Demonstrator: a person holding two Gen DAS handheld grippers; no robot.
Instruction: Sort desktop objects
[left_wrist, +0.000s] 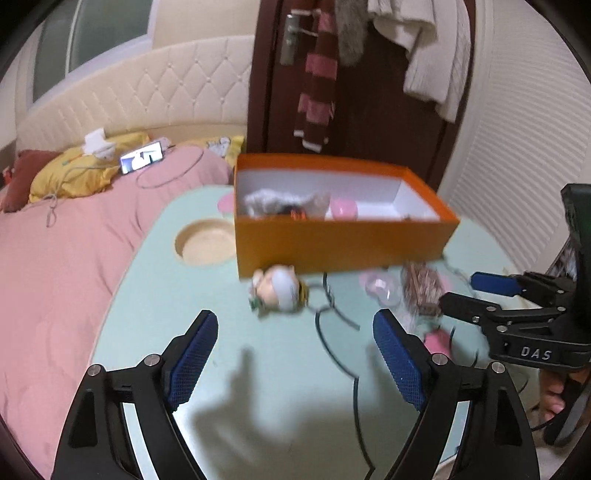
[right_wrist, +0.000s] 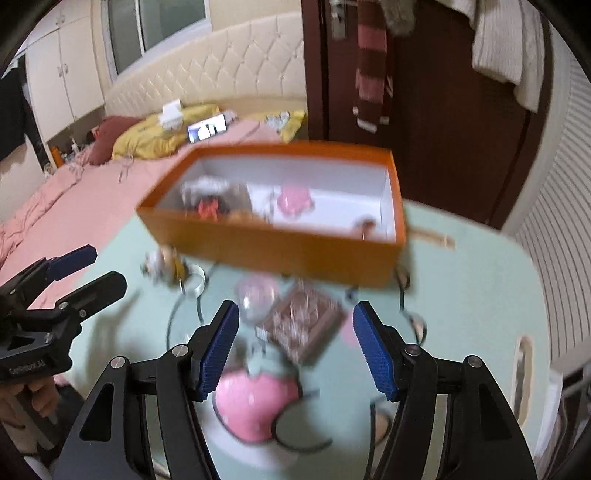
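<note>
In the left wrist view, the left gripper (left_wrist: 295, 354) hangs jaws wide and empty below a figurine (left_wrist: 277, 291) by the orange box (left_wrist: 343, 245) mid-frame; in the right wrist view, the right gripper (right_wrist: 295, 349), jaws part-open and empty, frames a brown packet (right_wrist: 303, 322) at lower centre, where black cables (right_wrist: 184, 317) on the bench (right_wrist: 480, 295) could snag a grab.

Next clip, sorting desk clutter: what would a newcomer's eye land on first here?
The orange box dominates, open-topped at the far side of the pale green table, already holding a few items. In front of it lies loose clutter: a small doll figure and a brown packet. Both the left gripper and right gripper hang open and empty above the table.
</note>
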